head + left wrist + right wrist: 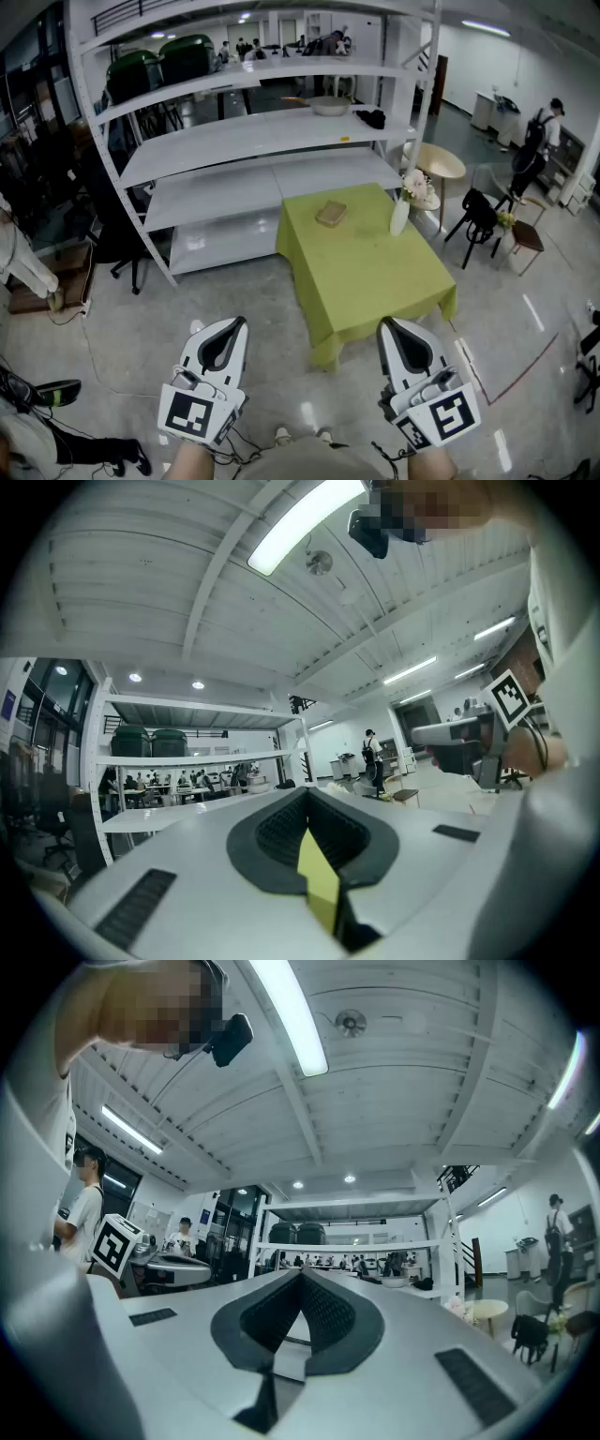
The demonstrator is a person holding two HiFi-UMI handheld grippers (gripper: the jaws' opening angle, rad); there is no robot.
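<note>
Currently we hold the left tool and right tool closed and empty low in frame, well short of the green counter at centre.

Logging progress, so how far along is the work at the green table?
Nothing looks done: the brown block and vase sit untouched on the green table. In hand: nothing; left gripper and right gripper are shut, empty, short of it. All handling remains.
</note>
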